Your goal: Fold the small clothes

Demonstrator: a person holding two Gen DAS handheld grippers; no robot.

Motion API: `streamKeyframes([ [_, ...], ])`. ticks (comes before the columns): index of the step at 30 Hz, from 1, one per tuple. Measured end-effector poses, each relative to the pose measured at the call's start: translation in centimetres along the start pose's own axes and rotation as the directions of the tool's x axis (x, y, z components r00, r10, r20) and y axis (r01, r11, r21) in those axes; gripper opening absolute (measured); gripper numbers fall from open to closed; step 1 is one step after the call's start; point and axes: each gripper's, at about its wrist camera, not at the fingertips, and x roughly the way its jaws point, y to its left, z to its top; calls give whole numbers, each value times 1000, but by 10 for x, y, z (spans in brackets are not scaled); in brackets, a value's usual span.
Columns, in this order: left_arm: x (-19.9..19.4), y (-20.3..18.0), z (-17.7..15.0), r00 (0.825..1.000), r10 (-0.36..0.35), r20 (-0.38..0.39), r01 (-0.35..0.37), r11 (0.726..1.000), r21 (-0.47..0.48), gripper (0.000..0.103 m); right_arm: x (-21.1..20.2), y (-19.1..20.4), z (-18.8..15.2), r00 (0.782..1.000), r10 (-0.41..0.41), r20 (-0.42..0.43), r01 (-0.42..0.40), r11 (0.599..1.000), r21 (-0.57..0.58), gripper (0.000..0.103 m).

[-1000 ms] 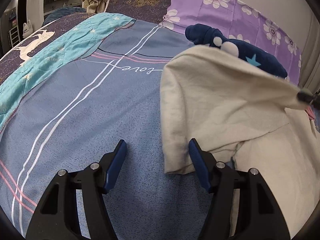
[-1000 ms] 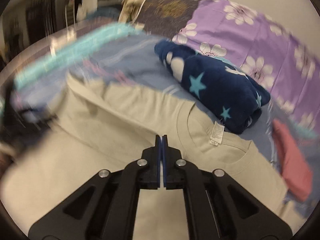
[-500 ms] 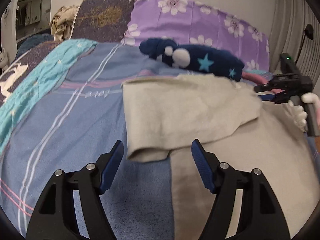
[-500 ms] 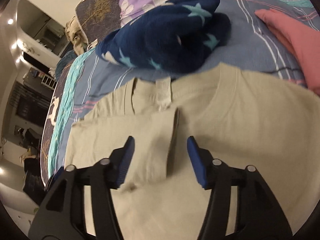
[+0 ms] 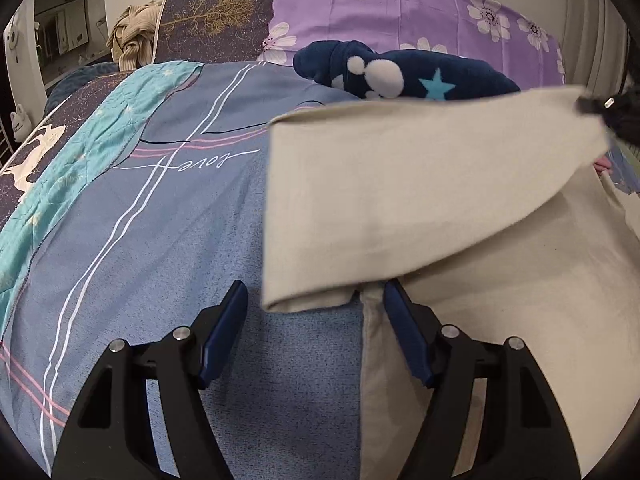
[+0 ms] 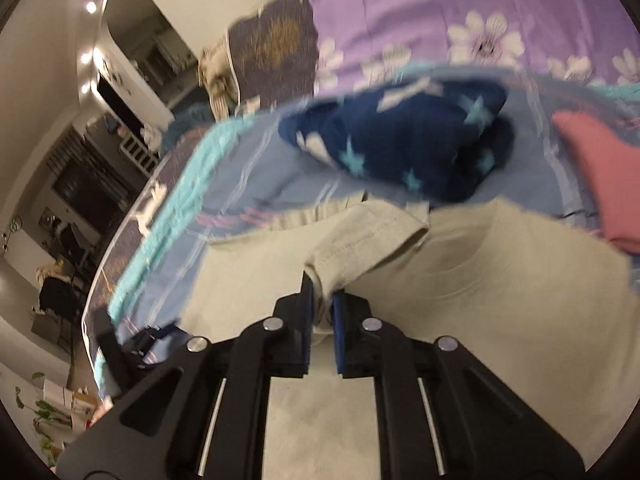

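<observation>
In the left wrist view, the bed (image 5: 168,216) with its blue striped cover fills the left half of the frame, and a teal quilt (image 5: 72,152) runs along the far left edge. At lower centre the left tool (image 5: 316,320) stands with its blue pads apart and nothing between them; its right pad sits just beside the near edge of the shirt (image 5: 500,280). The shirt is plain beige, smooth and matte, spread over the right half of the frame, with one side lifted and folded over as a broad flap (image 5: 400,184) whose far corner rises to the right tool (image 5: 592,105) at the upper right edge. Behind the flap, at upper centre, lies a navy bundle (image 5: 420,76) with pale stars and white spots, in front of a purple flowered pillow (image 5: 420,8). In the blurred right wrist view, the right tool (image 6: 320,300) at lower centre is closing, its pads pinching a stitched hem of the shirt (image 6: 500,288), which bunches upward from them. A pink cloth (image 6: 600,168) lies at the right edge.
</observation>
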Motion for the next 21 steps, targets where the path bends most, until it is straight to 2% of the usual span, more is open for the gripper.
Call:
streamKeyframes([
  [2,0,-3,0,1000,14,2,-14,1000,16,72,-35,-9,4,997,-44,56,43,999,10,9],
  [4,1,-5,-1,1000,19,2,-19,1000,23,72,-60,-32,-3,992,-117,55,115,993,41,9],
  [7,0,-5,0,1000,17,6,-17,1000,24,72,-63,-74,-26,975,-223,-19,224,967,119,9],
  [9,-2,-8,0,1000,16,15,-16,999,39,72,-58,-98,-44,968,-236,-82,247,952,180,10],
  [11,-6,-12,-1,1000,6,25,-7,998,63,71,-53,-113,-62,959,-249,-137,274,938,211,17],
  [12,-9,-15,-2,999,-9,31,6,997,78,72,-52,-115,-66,942,-298,-153,326,921,211,27],
  [13,-11,-17,-3,999,-19,36,16,996,88,72,-56,-117,-72,928,-341,-151,367,907,206,30],
  [16,-16,-21,-4,998,-32,51,26,994,109,71,-63,-104,-62,907,-412,-92,421,892,163,31],
  [18,-13,-23,-5,999,-20,38,16,994,109,66,-63,-83,-50,903,-429,-39,430,897,104,34],
  [19,-10,-23,-5,1000,-17,25,15,994,105,64,-60,-67,-42,907,-420,-16,421,906,52,39],
  [21,-7,-22,-5,999,-37,11,36,995,96,50,-43,-35,-30,928,-373,-10,372,927,-47,41],
])
